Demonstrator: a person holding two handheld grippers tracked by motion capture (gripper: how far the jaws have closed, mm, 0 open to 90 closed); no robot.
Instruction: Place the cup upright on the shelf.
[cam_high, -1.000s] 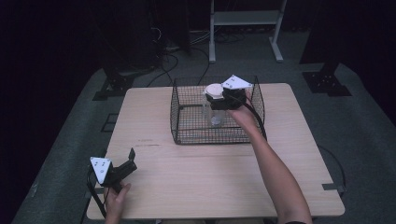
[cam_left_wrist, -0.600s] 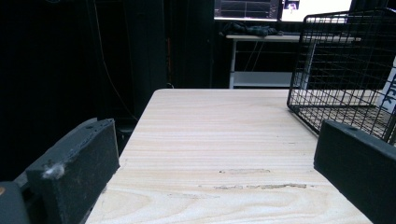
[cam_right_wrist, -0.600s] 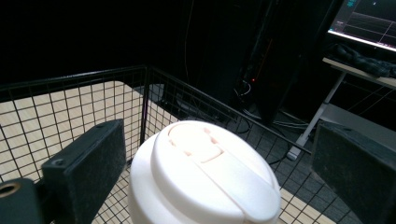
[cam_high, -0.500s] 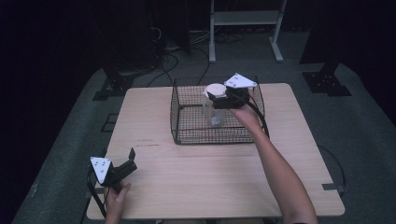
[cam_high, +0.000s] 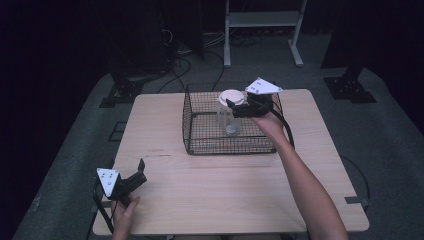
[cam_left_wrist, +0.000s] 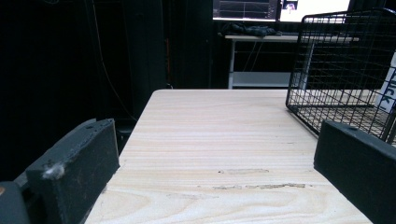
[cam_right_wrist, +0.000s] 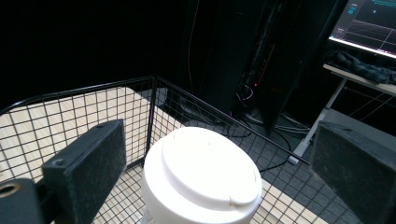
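Hovering my right gripper (cam_right_wrist: 219, 158), jaws spread wide and empty, above the white-lidded jar (cam_high: 229, 111) standing upright inside the wire basket (cam_high: 200, 145), I judge it best to descend centered, clear of the mesh.

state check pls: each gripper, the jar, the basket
Right gripper: open, jaws either side of the jar's lid, not touching.
Left gripper: open, holds nothing, low over the table.
Jar: upright in basket, white lid on.
Wire basket: upright, open-topped.
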